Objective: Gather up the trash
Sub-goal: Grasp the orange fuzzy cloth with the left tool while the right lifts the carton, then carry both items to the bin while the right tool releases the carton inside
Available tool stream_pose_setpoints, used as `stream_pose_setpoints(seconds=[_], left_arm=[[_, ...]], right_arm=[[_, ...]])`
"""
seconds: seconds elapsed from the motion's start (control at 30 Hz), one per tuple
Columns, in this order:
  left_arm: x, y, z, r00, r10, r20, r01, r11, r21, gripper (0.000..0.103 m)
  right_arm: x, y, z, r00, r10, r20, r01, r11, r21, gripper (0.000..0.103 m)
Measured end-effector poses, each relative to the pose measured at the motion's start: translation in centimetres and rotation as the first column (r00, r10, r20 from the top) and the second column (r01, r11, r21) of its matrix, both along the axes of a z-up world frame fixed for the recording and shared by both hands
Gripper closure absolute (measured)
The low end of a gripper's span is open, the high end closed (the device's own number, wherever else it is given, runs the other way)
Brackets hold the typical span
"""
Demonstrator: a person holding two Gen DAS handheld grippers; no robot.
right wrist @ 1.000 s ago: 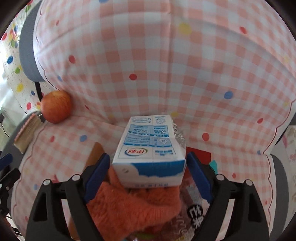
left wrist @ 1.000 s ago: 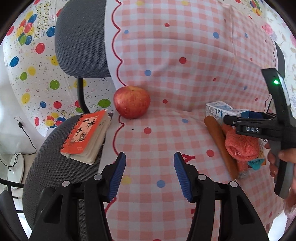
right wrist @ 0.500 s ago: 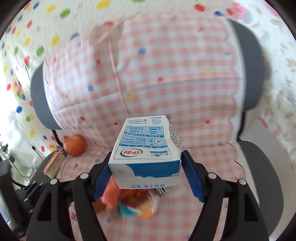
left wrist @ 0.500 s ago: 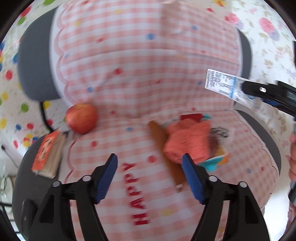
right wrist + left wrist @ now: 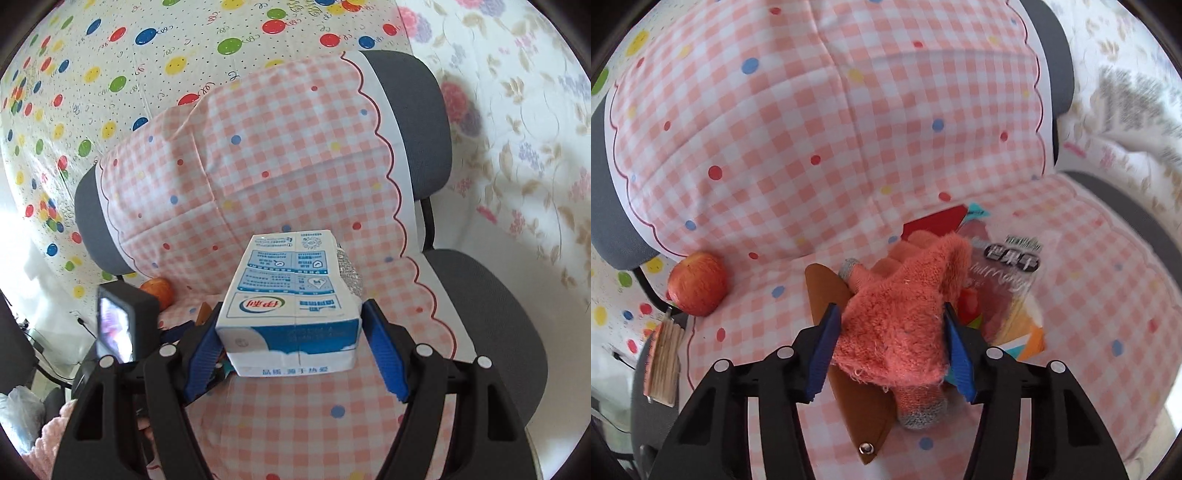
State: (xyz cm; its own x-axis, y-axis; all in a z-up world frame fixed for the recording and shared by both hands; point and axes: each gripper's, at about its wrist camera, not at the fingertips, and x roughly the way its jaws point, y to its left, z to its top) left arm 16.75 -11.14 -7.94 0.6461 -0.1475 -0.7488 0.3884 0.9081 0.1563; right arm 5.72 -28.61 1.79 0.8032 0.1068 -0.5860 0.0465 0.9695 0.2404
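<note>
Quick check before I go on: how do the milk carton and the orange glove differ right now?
The milk carton is a rigid blue-and-white box; the orange glove is soft, fuzzy fabric with grey fingertips. The milk carton is lifted clear of the chair seat in the right hand-held gripper; the orange glove lies on the snack wrapper and a brown case. Shared: each sits between a gripper's blue pads; the left hand-held gripper brackets the glove.

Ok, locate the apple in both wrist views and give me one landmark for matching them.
Left wrist: apple at left, on the seat's edge beside the backrest crease.
Right wrist: apple left of centre, partly hidden behind the left gripper's camera box.
Shared landmark: the pink checked cloth draped over the chair.
</note>
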Motion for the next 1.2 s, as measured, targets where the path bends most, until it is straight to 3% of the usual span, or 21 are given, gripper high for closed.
stream_pose_setpoints(seconds=[0.1,0.17,0.2,0.27,0.4,0.53,0.67,0.9,1.03,1.2], left_arm=[[0.0,-0.1,-0.3,1.0,-0.02,0.004,0.019,0.999,0.03,0.052],[0.1,-0.1,0.1,0.999,-0.034,-0.008,0.034,0.999,0.025,0.07],[0.1,-0.1,0.5,0.999,-0.033,-0.012,0.033,0.999,0.022,0.087],[0.3,0.2,2.0,1.0,-0.011,0.016,0.011,1.0,0.021,0.088],[-0.9,2.3,8.7,0.993,0.037,0.114,-0.022,0.991,-0.135,0.088],[-3.9,4.0,15.1,0.977,0.051,0.209,0.012,0.958,-0.288,0.089],[-7.4,3.3,17.9,0.965,0.004,0.261,0.085,0.942,-0.326,0.088],[-13.7,-0.3,14.2,0.96,-0.075,0.272,0.149,0.952,-0.266,0.088],[-16.7,-1.3,11.5,0.966,-0.141,0.219,0.207,0.925,-0.318,0.088],[-20.3,-2.6,9.6,0.948,-0.257,0.19,0.31,0.881,-0.356,0.088]], right_arm=[[-0.5,-0.2,-0.3,1.0,0.009,0.001,-0.009,1.0,0.016,0.031],[-0.8,-0.3,-0.5,1.0,0.011,0.005,-0.011,1.0,0.023,0.031],[-1.1,-0.2,-0.5,1.0,0.01,0.009,-0.011,1.0,0.019,0.031],[-1.6,-0.3,-0.4,1.0,0.008,0.022,-0.008,1.0,0.017,0.031],[-2.9,-0.9,0.1,0.998,0.004,0.056,-0.005,1.0,0.017,0.031],[-4.3,-1.5,0.5,0.996,-0.013,0.085,0.011,1.0,0.016,0.031],[-5.6,-2.1,0.8,0.994,-0.036,0.104,0.036,0.999,0.002,0.031],[-9.9,-3.5,0.7,0.986,-0.126,0.109,0.135,0.988,-0.078,0.031],[-12.8,-3.5,-0.6,0.983,-0.164,0.084,0.173,0.977,-0.122,0.031],[-16.5,-3.8,-2.3,0.971,-0.23,0.058,0.235,0.966,-0.108,0.031]])
